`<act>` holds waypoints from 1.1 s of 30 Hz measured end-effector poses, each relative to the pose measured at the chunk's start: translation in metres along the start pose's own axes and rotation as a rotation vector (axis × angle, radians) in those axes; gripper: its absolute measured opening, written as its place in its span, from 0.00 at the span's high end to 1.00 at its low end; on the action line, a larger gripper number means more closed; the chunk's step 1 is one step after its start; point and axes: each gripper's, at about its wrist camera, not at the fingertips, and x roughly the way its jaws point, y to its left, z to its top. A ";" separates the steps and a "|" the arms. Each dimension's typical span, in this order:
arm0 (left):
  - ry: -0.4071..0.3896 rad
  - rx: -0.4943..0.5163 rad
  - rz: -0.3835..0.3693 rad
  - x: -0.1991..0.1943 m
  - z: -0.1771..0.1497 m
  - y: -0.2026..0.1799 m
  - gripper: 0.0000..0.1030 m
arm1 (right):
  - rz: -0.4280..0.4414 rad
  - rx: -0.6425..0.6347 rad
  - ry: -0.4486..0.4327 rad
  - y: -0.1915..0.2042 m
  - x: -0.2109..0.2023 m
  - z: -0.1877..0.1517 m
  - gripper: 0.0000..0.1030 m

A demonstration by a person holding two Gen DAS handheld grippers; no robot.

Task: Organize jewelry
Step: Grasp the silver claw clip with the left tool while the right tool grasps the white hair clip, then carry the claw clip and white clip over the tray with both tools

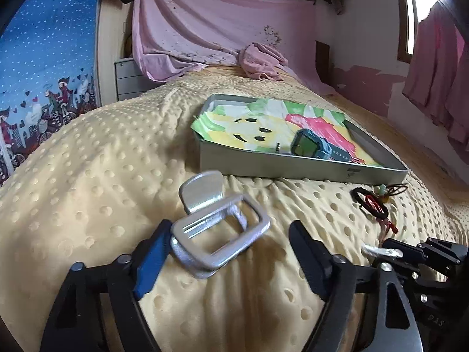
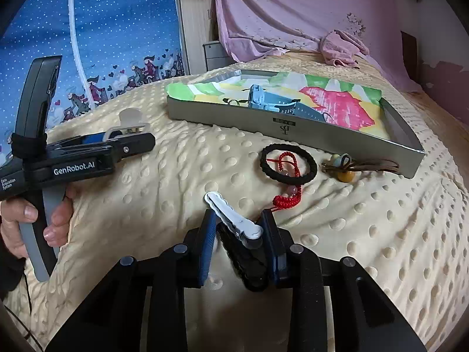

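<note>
My left gripper [image 1: 231, 246] stands wide open over the yellow dotted blanket; a silver claw hair clip [image 1: 219, 223] leans on its left blue finger [image 1: 152, 261], blurred, apart from the right finger. My right gripper [image 2: 239, 234] is shut on a white-and-black hair clip [image 2: 237, 226], also seen in the left wrist view [image 1: 381, 250]. A grey metal tray [image 2: 293, 126] lined with coloured paper holds a blue watch [image 2: 272, 102]. In front of it lie a black hair tie [image 2: 288, 162], a red cord bracelet [image 2: 285, 193] and a brown cord with beads [image 2: 351, 167].
The yellow dotted blanket [image 2: 366, 249] covers the bed. A pink cloth [image 1: 261, 61] lies bunched at the far end under a hanging pink sheet. A blue patterned curtain [image 1: 44, 58] hangs on the left. The left hand-held gripper [image 2: 82, 152] is at the left of the right wrist view.
</note>
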 end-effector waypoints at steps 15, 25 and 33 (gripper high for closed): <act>0.004 0.013 -0.046 0.007 0.000 -0.008 0.53 | 0.052 0.050 -0.022 -0.001 0.010 0.007 0.85; 0.008 -0.010 -0.045 0.012 0.002 -0.006 0.55 | 0.085 0.090 -0.014 0.000 0.030 0.018 0.87; -0.001 -0.021 -0.025 0.016 0.006 -0.007 0.55 | 0.121 0.149 -0.053 -0.006 0.039 0.028 0.87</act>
